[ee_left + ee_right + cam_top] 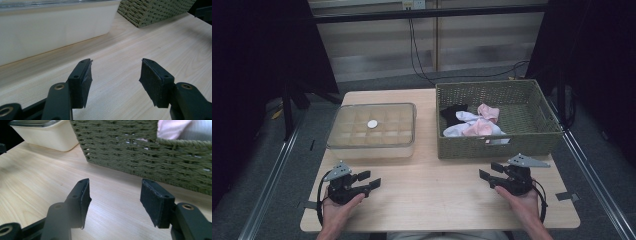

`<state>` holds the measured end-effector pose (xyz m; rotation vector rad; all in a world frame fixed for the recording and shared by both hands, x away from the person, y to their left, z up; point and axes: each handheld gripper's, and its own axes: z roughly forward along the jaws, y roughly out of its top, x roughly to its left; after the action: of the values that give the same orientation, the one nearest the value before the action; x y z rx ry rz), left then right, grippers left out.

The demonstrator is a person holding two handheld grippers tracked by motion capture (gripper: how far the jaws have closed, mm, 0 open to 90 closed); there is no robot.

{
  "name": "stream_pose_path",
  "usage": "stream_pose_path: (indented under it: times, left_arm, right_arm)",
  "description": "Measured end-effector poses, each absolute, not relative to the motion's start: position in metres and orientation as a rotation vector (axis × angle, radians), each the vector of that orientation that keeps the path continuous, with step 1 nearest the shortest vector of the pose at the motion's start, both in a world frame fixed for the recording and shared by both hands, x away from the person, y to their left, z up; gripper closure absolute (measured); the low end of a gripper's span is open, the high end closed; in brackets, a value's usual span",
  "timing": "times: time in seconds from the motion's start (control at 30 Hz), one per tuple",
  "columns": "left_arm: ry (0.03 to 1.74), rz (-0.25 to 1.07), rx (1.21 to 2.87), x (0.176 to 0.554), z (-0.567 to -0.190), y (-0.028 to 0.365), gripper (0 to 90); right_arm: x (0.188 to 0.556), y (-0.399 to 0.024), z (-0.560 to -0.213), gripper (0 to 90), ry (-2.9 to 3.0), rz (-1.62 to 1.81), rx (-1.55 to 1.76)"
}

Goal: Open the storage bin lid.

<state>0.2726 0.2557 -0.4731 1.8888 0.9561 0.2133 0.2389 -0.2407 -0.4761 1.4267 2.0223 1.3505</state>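
Left gripper point(368, 180): resting low on the near left of the table point(437, 200), jaws spread wide apart, nothing between the pads, only bare wood beyond them in the left gripper view.
Right gripper point(491, 171): on the near right of the table, jaws parted just as wide, gripping nothing; it faces the basket's near wall.
Lidded box point(373, 131): translucent, beyond the left gripper, clear lid on; a grid of compartments shows through, and a small round white disc point(372, 124) sits at the lid's middle.
Woven basket point(497, 145): olive green, beside the box on the right, well apart from both grippers.
Basket contents: pink and white socks point(479, 125) heaped with a black one point(453, 114) at the left.
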Motion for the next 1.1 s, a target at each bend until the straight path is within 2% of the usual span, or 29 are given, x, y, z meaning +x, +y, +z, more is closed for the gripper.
stream_pose_path:
  times: [0.37, 0.7, 1.1]
  left_arm:
    - [0.977, 0.214, 1.921, 0.274, -0.474, 0.251, 32.8]
    - [0.968, 0.204, 1.922, 0.273, -0.472, 0.251, 32.6]
    - [0.978, 0.216, 1.934, 0.27, -0.469, 0.253, 38.8]
  right_arm:
    - [0.242, -0.244, -0.478, 38.1, 2.055, 1.311, 1.468]
    - [0.24, -0.243, -0.477, 36.9, 2.073, 1.306, 1.469]
    - [0.244, -0.233, -0.472, 35.9, 2.104, 1.314, 1.438]
